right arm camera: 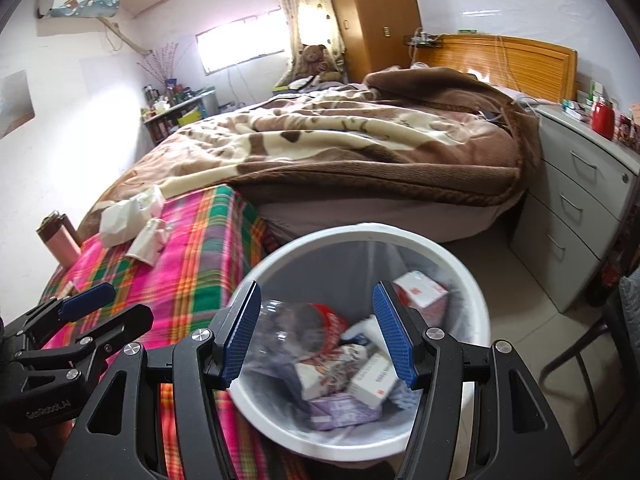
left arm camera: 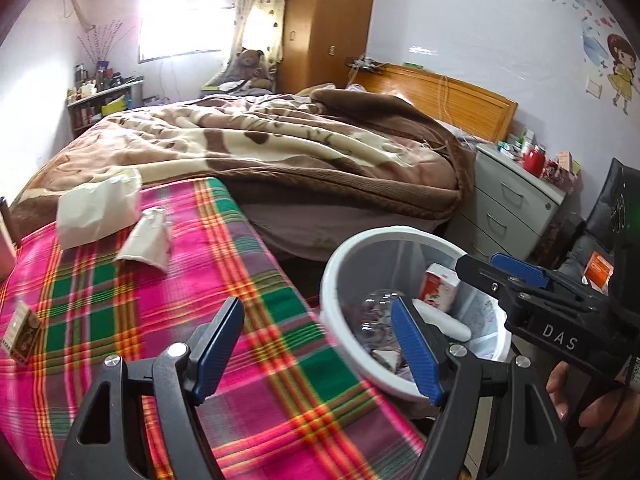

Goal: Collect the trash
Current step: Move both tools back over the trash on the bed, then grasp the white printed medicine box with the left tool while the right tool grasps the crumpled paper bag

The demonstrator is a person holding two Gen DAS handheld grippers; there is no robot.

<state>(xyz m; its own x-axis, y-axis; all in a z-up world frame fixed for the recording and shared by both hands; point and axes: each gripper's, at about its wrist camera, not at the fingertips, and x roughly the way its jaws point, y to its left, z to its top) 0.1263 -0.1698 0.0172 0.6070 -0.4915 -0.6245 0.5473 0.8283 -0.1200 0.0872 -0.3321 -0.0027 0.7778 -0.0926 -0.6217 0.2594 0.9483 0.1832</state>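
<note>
Blown-out window [left arm camera: 180, 28] glare; fisheye-warped edges; slight motion blur.

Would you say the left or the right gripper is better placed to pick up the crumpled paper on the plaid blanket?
Probably left: the open left gripper faces the plaid blanket toward the crumpled paper, while the right gripper hangs over the bin.

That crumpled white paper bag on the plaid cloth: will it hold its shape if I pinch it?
The crumpled white paper bag is probably light and floppy: its creased walls already sag. A pinch would likely flatten it, not slip. It should not roll on the pink plaid cloth.
</note>
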